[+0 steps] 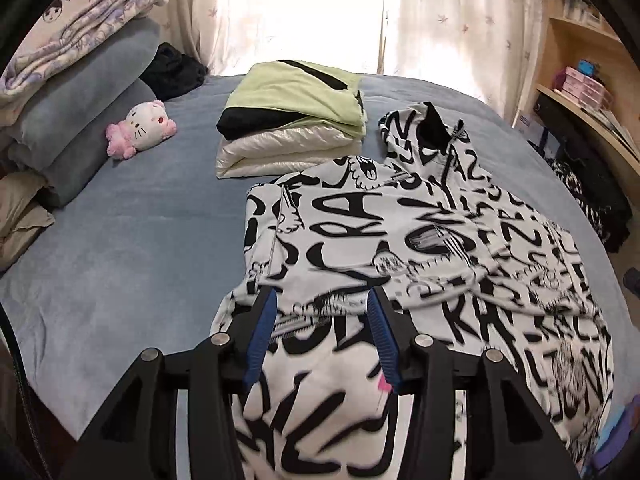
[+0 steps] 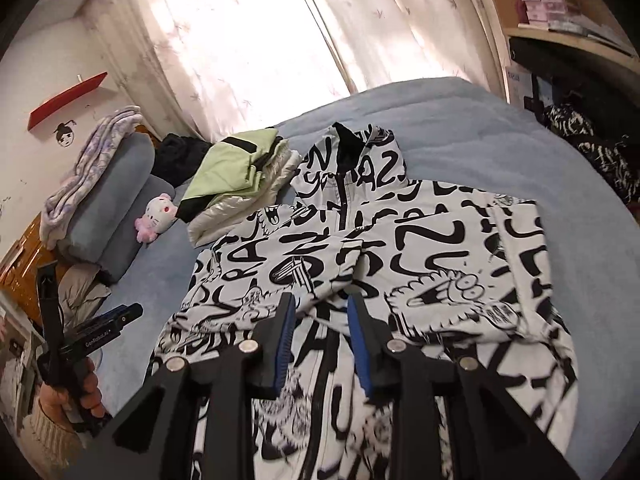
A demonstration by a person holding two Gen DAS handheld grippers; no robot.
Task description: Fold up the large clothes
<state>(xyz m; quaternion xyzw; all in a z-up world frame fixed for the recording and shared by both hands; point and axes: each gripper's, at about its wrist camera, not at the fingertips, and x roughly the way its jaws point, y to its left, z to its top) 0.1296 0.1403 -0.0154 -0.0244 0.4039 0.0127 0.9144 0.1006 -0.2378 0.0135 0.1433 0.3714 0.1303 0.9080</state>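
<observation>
On the blue-grey bedspread (image 1: 120,248) lies the work piece: a white hooded jacket with black graffiti lettering (image 1: 400,240), spread across the near right part of the bed, hood (image 2: 360,152) toward the far side by the curtains (image 1: 300,12). Both sleeves look folded inward across the chest, so the first folds appear done; the body is not yet folded lengthwise or doubled over, and the hem runs under both cameras.

Far of the jacket, just beside its left shoulder, sits a stack of finished folds: a light green garment (image 1: 296,96) on top of a pale shiny puffer (image 1: 276,152). Judgement: two items done, third roughly half folded.

At far left, rolled grey bedding (image 1: 92,92) and a small pink-and-white cat plush (image 1: 142,126), well apart from the work.

Left gripper (image 1: 322,300): jaws parted, nothing pinched, jacket fabric below them only. Right gripper (image 2: 320,304): jaws parted more narrowly, also empty. Both hover over the near half of the jacket. The person's hand (image 2: 68,396) holding the left gripper shows at the left edge of the right wrist view.
</observation>
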